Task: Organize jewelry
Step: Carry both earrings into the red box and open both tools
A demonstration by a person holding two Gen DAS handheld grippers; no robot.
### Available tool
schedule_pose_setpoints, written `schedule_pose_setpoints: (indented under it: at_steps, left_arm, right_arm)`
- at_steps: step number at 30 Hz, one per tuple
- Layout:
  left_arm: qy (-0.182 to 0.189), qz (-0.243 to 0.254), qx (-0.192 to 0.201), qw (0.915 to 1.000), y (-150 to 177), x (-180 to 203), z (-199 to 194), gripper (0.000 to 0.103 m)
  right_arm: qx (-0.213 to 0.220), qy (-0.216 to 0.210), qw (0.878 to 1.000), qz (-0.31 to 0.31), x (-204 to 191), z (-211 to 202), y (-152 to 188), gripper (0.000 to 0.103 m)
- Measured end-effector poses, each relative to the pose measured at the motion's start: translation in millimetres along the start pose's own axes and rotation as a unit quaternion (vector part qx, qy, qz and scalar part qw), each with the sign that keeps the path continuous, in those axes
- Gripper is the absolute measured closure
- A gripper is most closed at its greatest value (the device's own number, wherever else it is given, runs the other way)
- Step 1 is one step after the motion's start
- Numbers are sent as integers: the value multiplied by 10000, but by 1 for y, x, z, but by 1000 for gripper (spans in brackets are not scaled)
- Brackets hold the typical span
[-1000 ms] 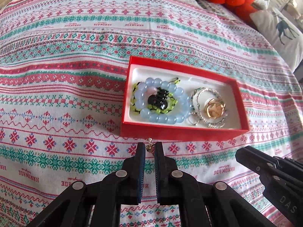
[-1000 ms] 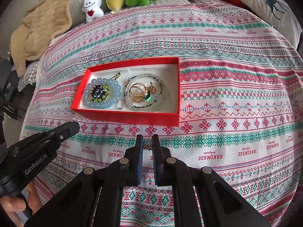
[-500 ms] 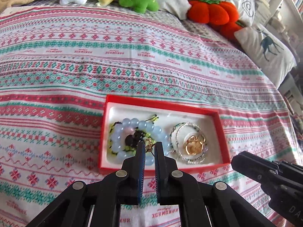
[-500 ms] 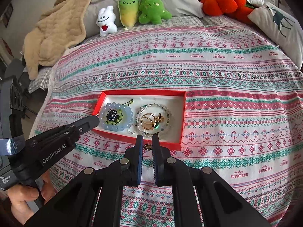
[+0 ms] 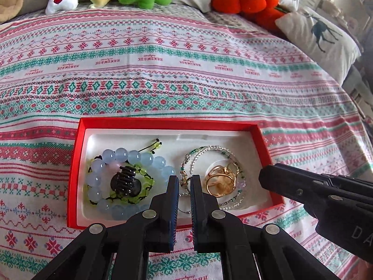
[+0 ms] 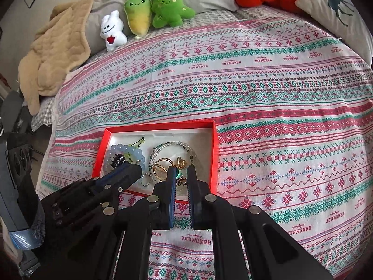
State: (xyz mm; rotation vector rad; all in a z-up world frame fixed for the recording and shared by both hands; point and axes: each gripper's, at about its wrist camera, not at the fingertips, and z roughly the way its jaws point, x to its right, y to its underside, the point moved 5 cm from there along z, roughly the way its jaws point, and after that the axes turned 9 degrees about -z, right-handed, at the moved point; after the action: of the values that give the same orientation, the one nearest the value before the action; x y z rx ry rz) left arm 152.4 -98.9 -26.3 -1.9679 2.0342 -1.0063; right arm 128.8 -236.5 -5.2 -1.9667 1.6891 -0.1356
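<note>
**Claws poised over the jewelry box: notes on a clean deposit**

Left claw (image 5: 184, 182): recorded clenched on a small gold-coloured trinket (image 5: 184, 180), a charm or earring by its look, pinched at the very tips of the fingers. It was held above the red box (image 5: 167, 123), over the gap between the two heaps inside.

Right claw (image 6: 181, 172): likewise nearly closed, with a small dark-and-gold piece (image 6: 181, 182) seen between its fingers; whether that piece was gripped or merely lay in the box beneath could not be told. The claw was placed over the near right part of the same box.

Contents of the box, on its white liner: a blue bead bracelet (image 5: 112, 161) at the left, ringed around a black hair claw (image 5: 127, 179) and a green cord bracelet (image 5: 144, 182); at the right, a thin beaded chain (image 5: 209, 151) looped about gold rings (image 5: 220, 182). The box was set on a patterned bedspread (image 5: 186, 70), with plush toys (image 6: 160, 7) well apart at the head of the bed.

Handling advice, given as judgement: the trinket was best lowered close to the liner before release, so that no bounce over the low rim was risked. A bare patch of liner was to be preferred, since the chain appeared likely to snag a hook. The two claws, being close together, were best opened one at a time.
</note>
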Motion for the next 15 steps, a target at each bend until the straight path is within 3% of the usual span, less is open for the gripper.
schedule_pose_setpoints:
  at_steps: [5, 9, 15]
  left_arm:
    - [-49, 35, 57, 10000, -1, -2, -1, 97]
    - [-107, 31, 57, 9999, -3, -7, -4, 80]
    - [-190, 25, 127, 9997, -5, -11, -17, 73]
  right_arm:
    - [-41, 1, 10000, 20, 4, 4, 0, 94]
    - [-64, 2, 10000, 31, 6, 5, 1, 94]
    - [-62, 8, 10000, 0, 6, 8, -3, 94]
